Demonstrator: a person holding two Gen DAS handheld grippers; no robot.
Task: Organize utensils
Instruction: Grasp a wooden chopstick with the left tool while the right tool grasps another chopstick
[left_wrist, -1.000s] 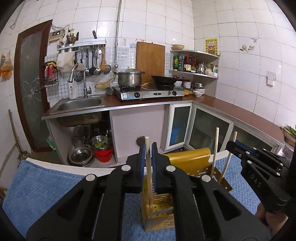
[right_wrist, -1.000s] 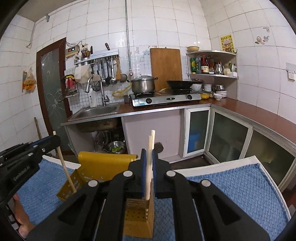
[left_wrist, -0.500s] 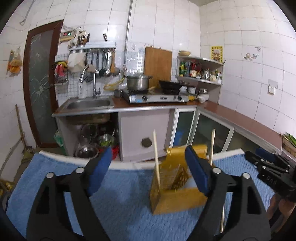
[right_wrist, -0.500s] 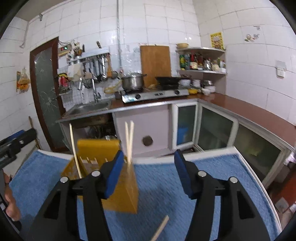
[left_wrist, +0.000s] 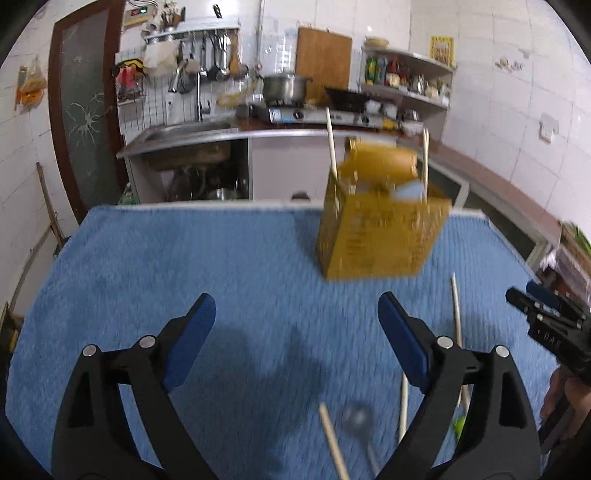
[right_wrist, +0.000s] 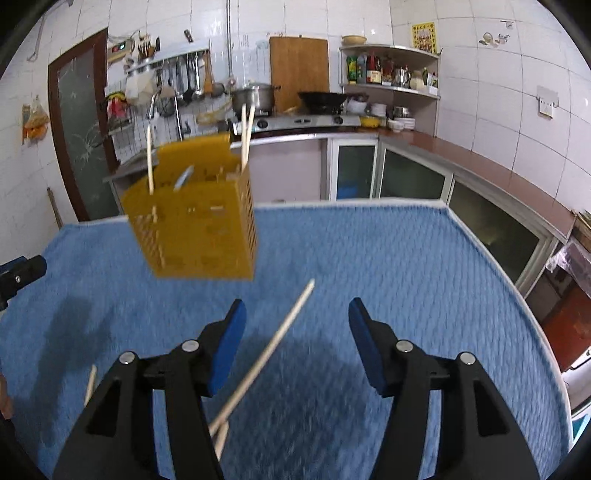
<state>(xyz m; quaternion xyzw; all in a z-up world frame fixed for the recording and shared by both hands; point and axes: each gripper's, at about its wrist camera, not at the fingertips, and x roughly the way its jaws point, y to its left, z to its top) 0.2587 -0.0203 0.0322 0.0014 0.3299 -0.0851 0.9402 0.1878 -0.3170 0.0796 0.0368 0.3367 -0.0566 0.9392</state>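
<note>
Both grippers empty above the towel
Left gripper (left_wrist: 295, 325) and right gripper (right_wrist: 295, 328) gape wide, probably to take loose chopsticks (right_wrist: 273, 341) near the yellow holder (right_wrist: 195, 221).

A home kitchen: white tiled walls are surrounding a steel sink (left_wrist: 184, 129), a gas stove (right_wrist: 306, 121) carrying a pot (right_wrist: 254, 96) and wok (right_wrist: 322, 99), ladles (right_wrist: 190, 79) hanging on a rack, and bottles (right_wrist: 364, 70) lining a far corner shelf.

Light: bright, even, from above.
Shadows: soft dark patches on the towel (left_wrist: 184, 266).
Blur: motion blur on the holder (right_wrist: 199, 218).
Edges: fisheye bending, black corners.
</note>
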